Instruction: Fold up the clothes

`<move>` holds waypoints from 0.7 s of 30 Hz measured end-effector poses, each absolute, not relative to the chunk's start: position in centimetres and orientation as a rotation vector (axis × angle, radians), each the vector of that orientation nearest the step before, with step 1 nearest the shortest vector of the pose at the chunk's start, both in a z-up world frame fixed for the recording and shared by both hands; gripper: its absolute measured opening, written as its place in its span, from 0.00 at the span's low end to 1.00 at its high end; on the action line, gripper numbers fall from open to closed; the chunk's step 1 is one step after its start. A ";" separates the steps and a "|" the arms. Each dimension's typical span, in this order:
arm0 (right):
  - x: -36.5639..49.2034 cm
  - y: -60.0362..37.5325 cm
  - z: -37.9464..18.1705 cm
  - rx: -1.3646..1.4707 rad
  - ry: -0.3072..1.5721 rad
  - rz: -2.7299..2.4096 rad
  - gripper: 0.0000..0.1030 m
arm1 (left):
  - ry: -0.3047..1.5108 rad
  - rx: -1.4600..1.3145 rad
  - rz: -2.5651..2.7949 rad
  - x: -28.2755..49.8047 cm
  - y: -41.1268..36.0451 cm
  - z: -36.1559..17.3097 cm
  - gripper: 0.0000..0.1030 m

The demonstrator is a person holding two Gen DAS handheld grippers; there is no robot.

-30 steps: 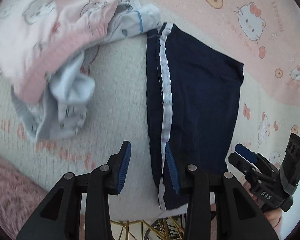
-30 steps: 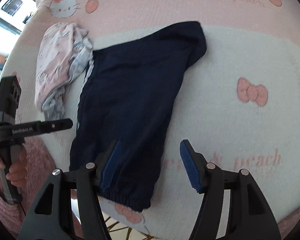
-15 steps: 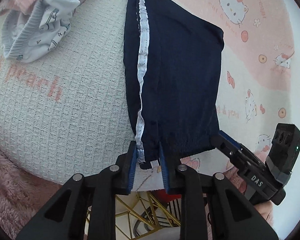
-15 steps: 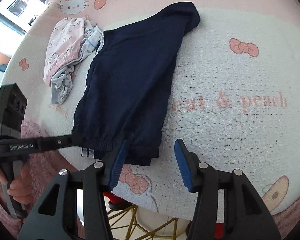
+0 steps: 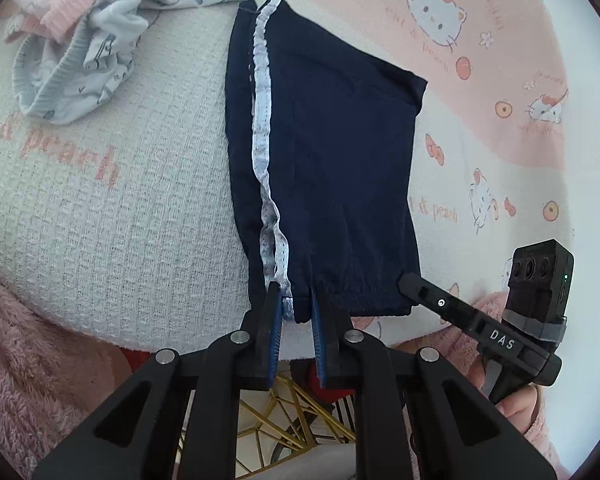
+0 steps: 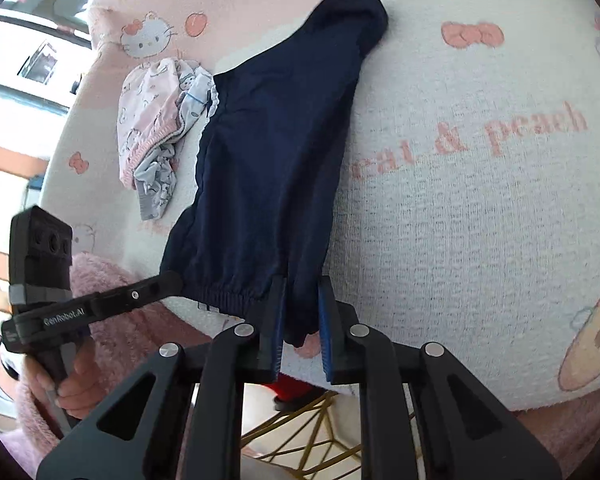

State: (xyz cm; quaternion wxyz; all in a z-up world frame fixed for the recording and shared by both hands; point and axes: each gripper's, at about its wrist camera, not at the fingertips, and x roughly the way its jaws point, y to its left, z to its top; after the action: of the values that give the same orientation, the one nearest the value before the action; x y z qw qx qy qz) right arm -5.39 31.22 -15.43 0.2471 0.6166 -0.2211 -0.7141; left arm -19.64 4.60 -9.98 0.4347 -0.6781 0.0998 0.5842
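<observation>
Pink and white cartoon-cat blanket (image 5: 112, 208) covers the whole surface, with "cat & peach" lettering all over it. Navy trousers (image 5: 340, 168) with a white side stripe (image 5: 262, 132) lie flat on it, cuff end hanging at the near edge. Left gripper (image 5: 294, 300) has its fingers closing on the cuff corner by the stripe, cloth between the blue pads. Right gripper (image 6: 302, 304) is doing the same at the other cuff corner, fingers closing with navy fabric pinched in the gap. Each gripper shows up in the other's view, held by a hand (image 6: 74, 384) in a fluffy pink sleeve (image 5: 28, 352). Crumpled pile of pink and pale printed clothes (image 6: 156, 128) sits just beside the trousers' far end. Gold wire frame (image 5: 284, 412) is visible below the edge.
</observation>
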 end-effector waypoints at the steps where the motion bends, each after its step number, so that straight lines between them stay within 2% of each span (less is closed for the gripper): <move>1: -5.3 31.6 -16.0 1.699 -0.666 -1.918 0.15 | 0.261 -1.710 1.448 -19.7 4.5 -10.4 0.14; 3: -5.0 32.1 -16.9 1.741 -0.734 -1.874 0.17 | 0.305 -1.752 1.431 -20.1 4.6 -11.6 0.14; 5: -4.4 32.3 -16.9 1.771 -0.716 -1.867 0.18 | 0.349 -1.747 1.433 -19.7 4.7 -11.7 0.15; 8: -3.8 31.3 -16.2 1.779 -0.623 -1.892 0.23 | 0.396 -1.728 1.448 -19.3 4.8 -11.4 0.18; 11: -3.4 30.4 -14.2 1.750 -0.449 -2.028 0.29 | 0.330 -1.707 1.496 -20.3 4.2 -10.2 0.23; 14: -2.8 29.2 -11.3 1.578 -0.243 -2.209 0.29 | 0.244 -1.632 1.549 -21.5 3.7 -8.0 0.26; 18: -3.1 28.3 -11.5 1.546 -0.270 -2.180 0.33 | 0.227 -1.550 1.579 -21.5 3.8 -6.6 0.29; 21: -2.6 28.1 -13.5 1.674 -0.191 -2.112 0.33 | 0.343 -1.559 1.546 -20.2 5.2 -7.9 0.29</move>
State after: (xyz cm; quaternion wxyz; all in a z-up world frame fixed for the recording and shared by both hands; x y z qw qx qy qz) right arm -2.62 28.10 -13.50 0.2181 0.6048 -0.0690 -0.7628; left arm -20.19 5.24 -7.90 0.4436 -0.6287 0.1383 0.6236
